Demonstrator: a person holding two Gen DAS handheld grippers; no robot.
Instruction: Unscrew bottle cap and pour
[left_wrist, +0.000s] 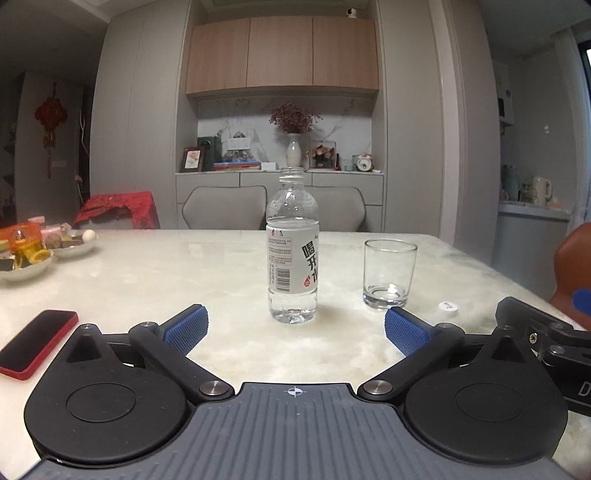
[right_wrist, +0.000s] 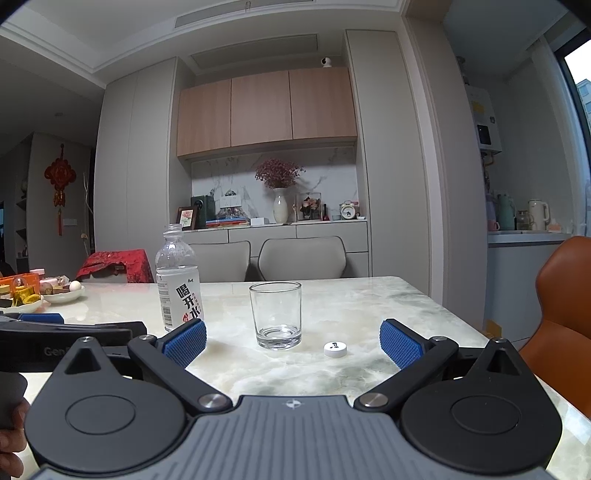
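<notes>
Two handheld grippers are hovering low over a pale marble bench (left_wrist: 147, 266), each with its blue-padded fingers spread wide and gripping nothing. Seen from the left wrist camera, the left gripper (left_wrist: 295, 328) is facing an uncapped water bottle (left_wrist: 292, 247) that is standing upright at 12 o'clock, just beyond the open fingers (left_wrist: 186, 328) and apart from them. The bottle is carrying water up to about its shoulder, and its white label is showing black characters. An empty drinking glass (left_wrist: 388, 273) is standing upright at about 2 o'clock from the bottle's base, near it but not touching. The white bottle cap (left_wrist: 447, 306) is lying flat on the bench just beside the glass, on its right. A red phone (left_wrist: 37, 343) is lying face up at 9 o'clock, by the bench's near left edge. Bowls of snacks (left_wrist: 70, 245) are sitting at 10 o'clock, further back. Part of the right gripper's black body is showing at 3 o'clock in this view.

From the right wrist camera, the right gripper (right_wrist: 293, 341) is pointing at the glass (right_wrist: 276, 314) at 12 o'clock, with the cap (right_wrist: 335, 348) lying between its fingers (right_wrist: 400, 343), touching neither. The bottle (right_wrist: 178, 280) is standing at 10 o'clock, partly behind the left finger. A person's hand (right_wrist: 11, 435) is appearing at the lower left edge.
</notes>
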